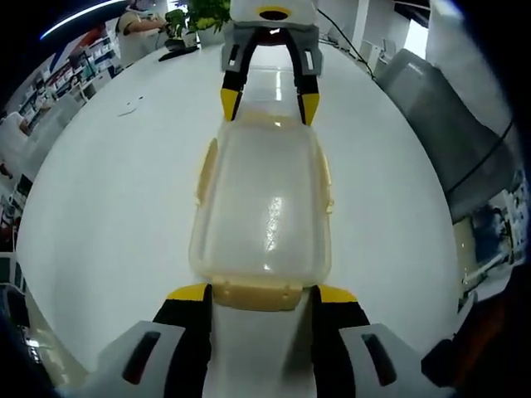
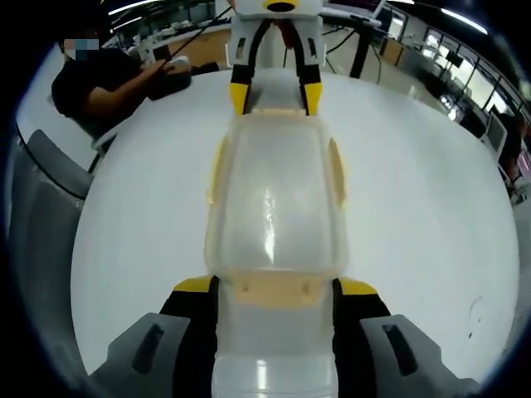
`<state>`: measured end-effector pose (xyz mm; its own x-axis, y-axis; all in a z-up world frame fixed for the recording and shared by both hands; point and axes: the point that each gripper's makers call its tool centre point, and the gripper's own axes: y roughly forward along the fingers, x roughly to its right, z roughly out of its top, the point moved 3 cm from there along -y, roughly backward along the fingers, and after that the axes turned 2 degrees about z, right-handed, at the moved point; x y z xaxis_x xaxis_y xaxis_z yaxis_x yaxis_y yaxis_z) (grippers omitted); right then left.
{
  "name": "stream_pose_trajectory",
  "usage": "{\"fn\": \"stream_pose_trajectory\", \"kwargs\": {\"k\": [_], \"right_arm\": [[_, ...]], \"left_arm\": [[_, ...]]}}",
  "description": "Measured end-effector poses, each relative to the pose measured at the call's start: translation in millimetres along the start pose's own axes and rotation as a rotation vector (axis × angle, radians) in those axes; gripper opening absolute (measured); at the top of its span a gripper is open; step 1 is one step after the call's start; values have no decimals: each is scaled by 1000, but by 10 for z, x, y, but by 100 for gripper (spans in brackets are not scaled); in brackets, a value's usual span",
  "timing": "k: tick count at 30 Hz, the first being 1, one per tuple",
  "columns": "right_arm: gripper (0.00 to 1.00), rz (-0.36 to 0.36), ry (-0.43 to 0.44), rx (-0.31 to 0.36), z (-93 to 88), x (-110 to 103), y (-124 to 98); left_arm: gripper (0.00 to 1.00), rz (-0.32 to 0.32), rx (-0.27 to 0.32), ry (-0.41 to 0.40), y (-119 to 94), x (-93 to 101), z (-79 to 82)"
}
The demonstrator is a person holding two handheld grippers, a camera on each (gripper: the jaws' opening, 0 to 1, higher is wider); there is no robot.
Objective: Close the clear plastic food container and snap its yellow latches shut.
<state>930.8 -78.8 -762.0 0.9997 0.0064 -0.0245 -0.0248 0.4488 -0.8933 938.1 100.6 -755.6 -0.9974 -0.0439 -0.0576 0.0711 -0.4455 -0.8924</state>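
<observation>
Left gripper view: clear plastic food container (image 1: pixel 264 207) lies lengthwise on white table (image 1: pixel 99 207), lid down on base. Left gripper (image 1: pixel 261 292) at near end, jaws spread either side of near yellow latch (image 1: pixel 260 294). Right gripper (image 1: pixel 270 104) at far end, jaws spread astride far latch (image 1: pixel 264 122). Right gripper view: mirror arrangement, own jaws flank latch at container end. Side latches (image 2: pixel 219 170) look pale; cannot tell if snapped. Step judged: latching ends. Next: press each end latch down until seated, holding container steady.
</observation>
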Motion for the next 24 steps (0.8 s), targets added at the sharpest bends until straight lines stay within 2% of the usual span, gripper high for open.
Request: {"fn": "stream_pose_trajectory", "kwargs": {"k": [2, 7, 24], "right_arm": [[50, 0, -1, -2, -5, 3, -4], [38, 2, -13, -4, -20, -3, -29], [37, 4, -21, -5, -31, -46, -27]], "left_arm": [[42, -3, -4, 6, -2, 5, 0], [39, -6, -2, 12, -5, 9, -5], [34, -12, -16, 20, -13, 48, 8]]}}
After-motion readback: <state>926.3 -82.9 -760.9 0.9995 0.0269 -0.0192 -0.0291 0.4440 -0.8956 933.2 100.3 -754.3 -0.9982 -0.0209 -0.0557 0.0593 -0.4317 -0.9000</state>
